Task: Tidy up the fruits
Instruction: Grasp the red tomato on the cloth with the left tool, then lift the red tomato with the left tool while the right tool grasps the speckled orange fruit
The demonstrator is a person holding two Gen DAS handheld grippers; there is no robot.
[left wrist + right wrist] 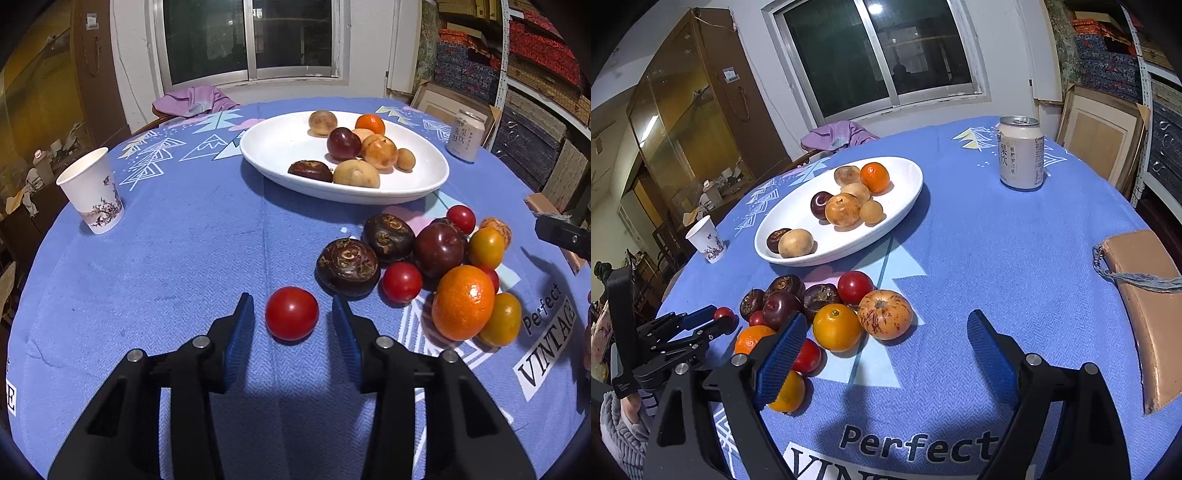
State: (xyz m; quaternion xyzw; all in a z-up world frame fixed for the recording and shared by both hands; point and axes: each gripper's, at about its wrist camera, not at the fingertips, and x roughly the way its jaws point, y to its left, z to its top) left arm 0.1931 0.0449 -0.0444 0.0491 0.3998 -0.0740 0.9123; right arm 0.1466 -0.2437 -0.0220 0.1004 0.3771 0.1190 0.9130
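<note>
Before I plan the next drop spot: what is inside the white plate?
The white plate holds an orange, a dark red plum, a dark brown water chestnut and several tan or brownish round fruits. The plate surface under that cluster is covered; its left half is bare.

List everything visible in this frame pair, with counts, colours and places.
plate: one, white, oval, far centre of the table
fruits on plate: eight, tan, orange, dark red, brown-black
loose fruit pile: ten or more, red, orange, yellow, dark, near the plate's front
cherry tomato: one, red, alone beside the pile
paper cup: one, white, printed, upright, left side
drink can: one, pale, upright, far right
pouch: one, tan, right edge
tablecloth: one, blue, printed
garment: one, purple, beyond the table
left gripper: open, straddling the tomato
right gripper: open, empty
</note>
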